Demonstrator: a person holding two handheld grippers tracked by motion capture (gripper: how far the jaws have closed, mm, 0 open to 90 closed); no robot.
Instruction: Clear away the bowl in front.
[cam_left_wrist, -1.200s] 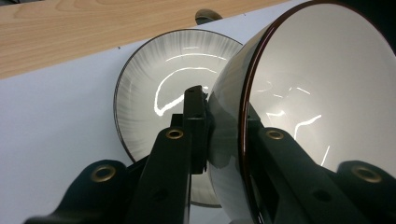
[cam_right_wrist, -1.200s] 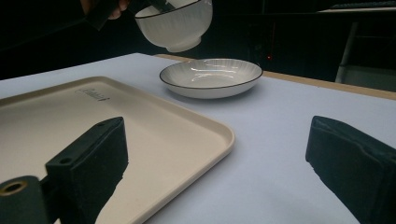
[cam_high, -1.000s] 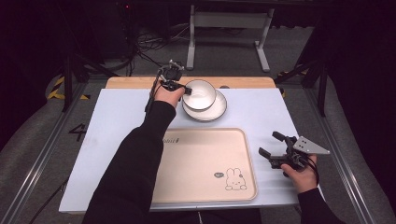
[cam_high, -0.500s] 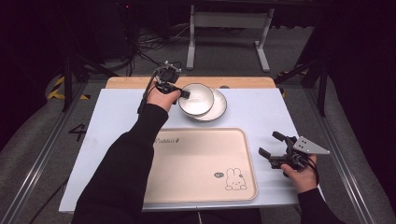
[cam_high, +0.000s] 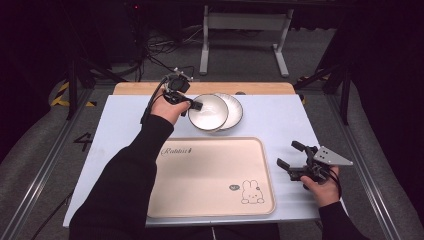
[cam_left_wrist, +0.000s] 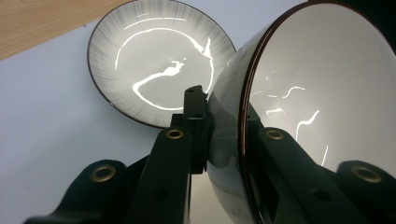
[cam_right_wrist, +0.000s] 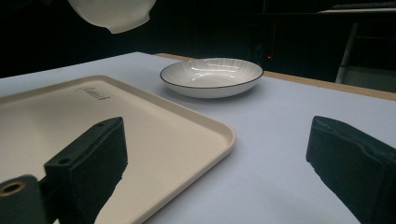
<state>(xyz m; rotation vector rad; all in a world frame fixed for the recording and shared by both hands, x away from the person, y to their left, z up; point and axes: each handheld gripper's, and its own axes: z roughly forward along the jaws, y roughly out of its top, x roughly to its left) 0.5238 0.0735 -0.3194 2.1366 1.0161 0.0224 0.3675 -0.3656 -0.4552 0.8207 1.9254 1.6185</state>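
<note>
— Up and over went the bowl (cam_high: 209, 112)! Before, it sat right on top of the plate (cam_high: 234, 111). Now it hangs a bit to the left of it, near the top middle of the high view.

— Who has it?

— The left gripper (cam_high: 195, 106), up in the upper left part. Its jaws are shut on the bowl's rim, one jaw inside and one outside. In the left gripper view the bowl (cam_left_wrist: 299, 107) is tipped on its side, and the plate (cam_left_wrist: 154, 60) lies flat on the worktop (cam_high: 125, 120) behind it.

— Is the bowl off the plate?

— Yes. In the right gripper view the bowl (cam_right_wrist: 112, 13) floats high at the upper left, and the plate (cam_right_wrist: 211, 74) sits alone.

— So what does that mean?

— I think the bowl is being carried away, maybe to the tray (cam_high: 210, 175) in the middle. I can't be sure.

— And the right side?

— The right gripper (cam_high: 292, 159) waits at the lower right, beside the tray. Its jaws are wide open and hold nothing.
</note>
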